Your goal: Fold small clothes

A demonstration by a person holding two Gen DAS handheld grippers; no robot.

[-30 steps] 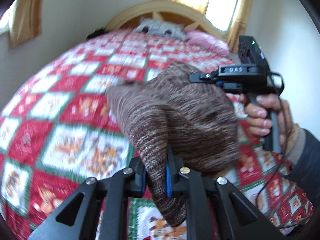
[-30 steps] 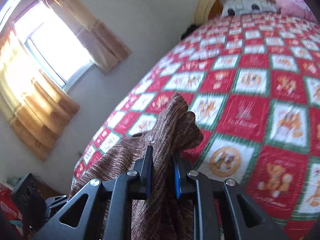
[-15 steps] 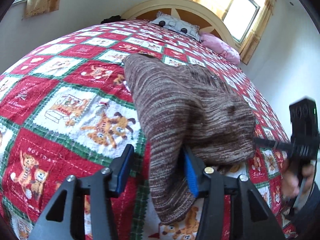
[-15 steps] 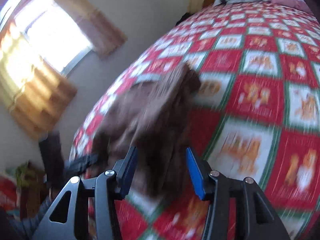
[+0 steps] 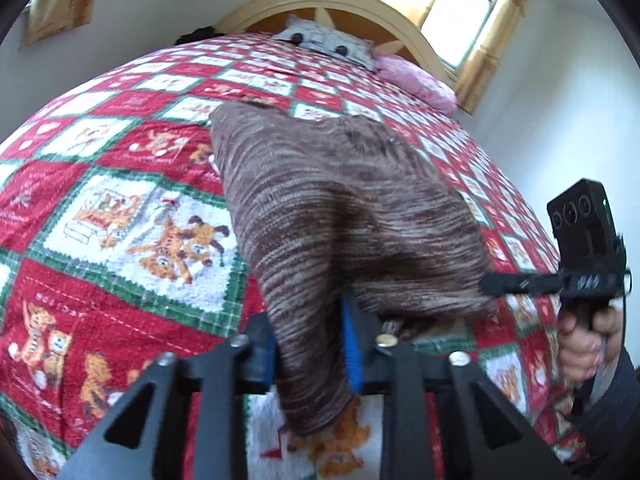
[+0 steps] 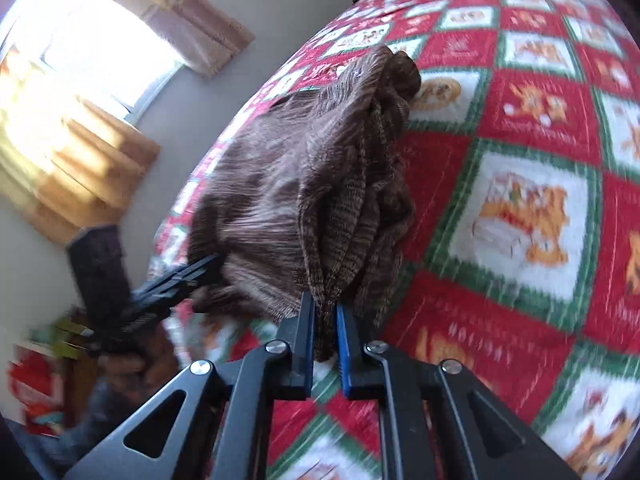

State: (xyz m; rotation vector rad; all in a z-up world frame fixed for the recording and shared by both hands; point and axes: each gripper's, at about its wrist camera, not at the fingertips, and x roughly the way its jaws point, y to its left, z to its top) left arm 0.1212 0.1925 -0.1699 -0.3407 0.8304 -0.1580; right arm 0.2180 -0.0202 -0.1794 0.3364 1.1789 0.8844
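Mid-fold: both tongs, left [image 5: 308,354] and right [image 6: 325,340], pinching the brown knit garment's [image 5: 340,208] near edge (bunched); next, carry toward the headboard [image 5: 320,4].

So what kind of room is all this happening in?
Most likely a bedroom at home. A bed with a red quilt of cartoon squares fills the view, with an arched headboard, pillows and curtained windows. Both grippers hold a brown knit garment.
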